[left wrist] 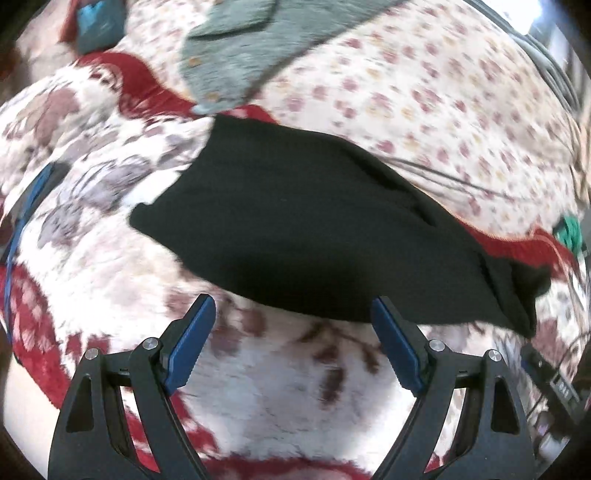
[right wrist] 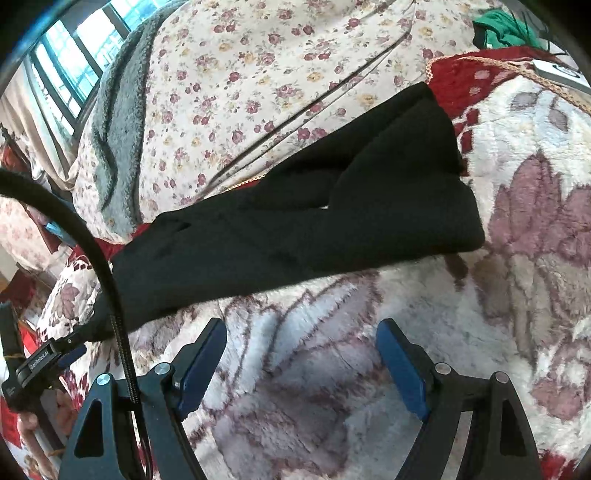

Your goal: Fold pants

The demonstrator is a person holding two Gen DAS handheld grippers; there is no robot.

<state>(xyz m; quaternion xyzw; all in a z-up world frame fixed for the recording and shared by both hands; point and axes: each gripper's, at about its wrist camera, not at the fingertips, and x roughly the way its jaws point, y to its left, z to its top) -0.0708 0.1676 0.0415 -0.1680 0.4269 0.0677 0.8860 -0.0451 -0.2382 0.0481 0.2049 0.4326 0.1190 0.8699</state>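
In our left wrist view, the black pants lie folded into a long dark band across the plush blanket, white with red and mauve flowers. Our left gripper hangs just short of the pants' near edge, its jaws spread wide with only blanket showing between the blue pads; nothing is pinched. Beyond the pants, a small-flowered sheet covers the far side, and a grey fleece lies on it, well past the pants' far end. A thin dark cord runs over the sheet just behind the pants. A bit of green cloth sits at the right edge, near the pants' right end. The picture is blurred, so finer detail is lost.

In our right wrist view, the pants stretch slantwise over the same blanket, their upper end reaching the blanket's red border beside the sheet. Our right gripper hangs just short of the pants, jaws spread wide, empty. A black cable arcs across the pants' left end and partly hides it. The grey fleece lies left of the pants on the sheet, with a window beyond it. Green cloth rests above the pants' upper end. The left gripper's body shows low at the left, near the pants' lower end.
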